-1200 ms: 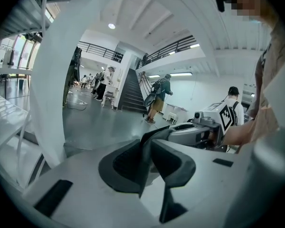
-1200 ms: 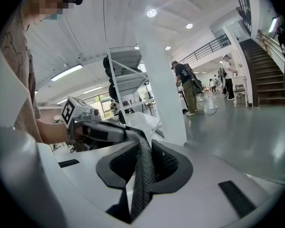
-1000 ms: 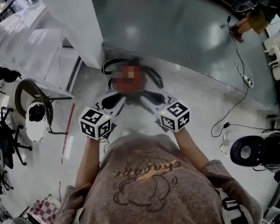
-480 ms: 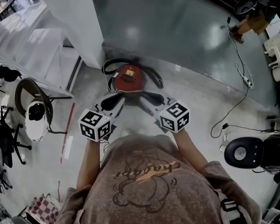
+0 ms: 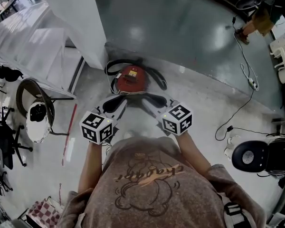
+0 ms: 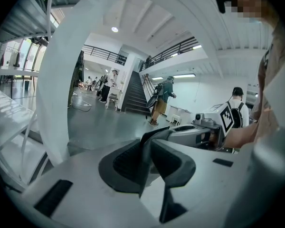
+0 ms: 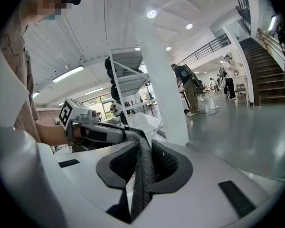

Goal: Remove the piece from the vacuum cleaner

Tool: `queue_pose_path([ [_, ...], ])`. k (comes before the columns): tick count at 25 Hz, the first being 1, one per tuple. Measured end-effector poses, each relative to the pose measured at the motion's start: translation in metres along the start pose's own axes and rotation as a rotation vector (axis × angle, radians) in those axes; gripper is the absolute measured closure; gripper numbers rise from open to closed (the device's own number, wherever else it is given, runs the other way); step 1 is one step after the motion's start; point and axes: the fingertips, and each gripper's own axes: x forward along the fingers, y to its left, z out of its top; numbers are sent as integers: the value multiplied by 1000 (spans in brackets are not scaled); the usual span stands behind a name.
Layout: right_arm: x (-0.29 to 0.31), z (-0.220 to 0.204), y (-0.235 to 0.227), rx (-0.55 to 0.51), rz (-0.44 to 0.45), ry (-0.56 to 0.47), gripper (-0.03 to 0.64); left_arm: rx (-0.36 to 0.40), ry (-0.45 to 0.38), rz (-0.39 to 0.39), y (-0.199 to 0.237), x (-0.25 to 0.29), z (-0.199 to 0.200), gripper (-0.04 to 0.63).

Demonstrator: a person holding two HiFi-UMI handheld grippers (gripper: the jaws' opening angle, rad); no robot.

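The red vacuum cleaner (image 5: 130, 78) sits on the pale floor ahead of me, with its black hose (image 5: 157, 79) curled round it. Which piece comes off it I cannot make out. In the head view my left gripper (image 5: 122, 99) and right gripper (image 5: 145, 99) are held side by side at waist height, pointing towards the vacuum and short of it. Both are shut with nothing between the pads. The left gripper view shows its closed jaws (image 6: 146, 139) and the right gripper (image 6: 199, 130) alongside. The right gripper view shows its closed jaws (image 7: 140, 137) and the left gripper (image 7: 96, 132). The vacuum is in neither gripper view.
A white column (image 5: 71, 18) and shelving stand at the left behind the vacuum. A round stand with a white object (image 5: 37, 118) is at the left. Black round machines (image 5: 251, 156) and a floor cable (image 5: 247, 75) lie at the right. People stand farther off (image 5: 256, 13).
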Motion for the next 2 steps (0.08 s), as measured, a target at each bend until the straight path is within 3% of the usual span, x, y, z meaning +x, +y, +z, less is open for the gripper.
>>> queue_pose_path([
  [2,-1,0,0,3,-2,0,554,0,0,1,-1,0,1,523],
])
